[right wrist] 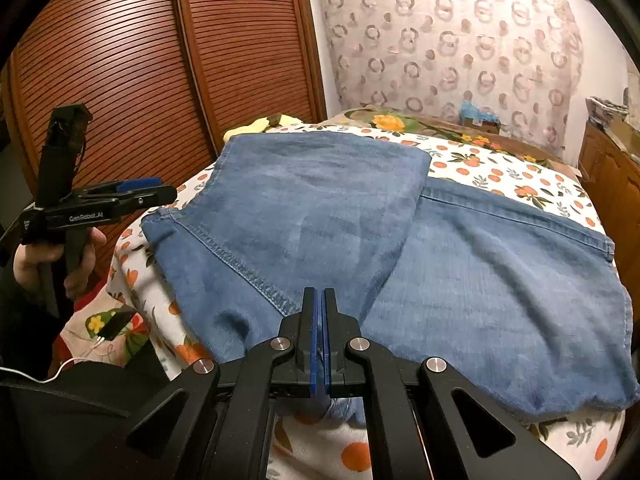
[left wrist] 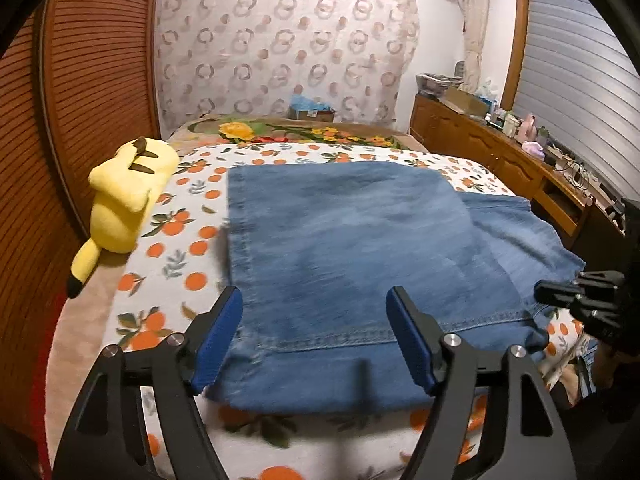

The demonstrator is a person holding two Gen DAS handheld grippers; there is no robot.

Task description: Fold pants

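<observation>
The jeans [right wrist: 312, 216] lie on the bed [left wrist: 176, 240], legs folded over toward the near left and the waist part still sticking out right. The left hand-held gripper [left wrist: 316, 340] is spread wide with nothing in it, above the near hem; the right hand-held gripper [right wrist: 320, 320] is pressed together, and I can't tell if it's pinching denim. The near edge hangs off the bed, so I reckon a sloppy grab could drag the fold apart or slide the jeans off.

Warm dim indoor light — fisheye bending; dark vignetted corners
</observation>
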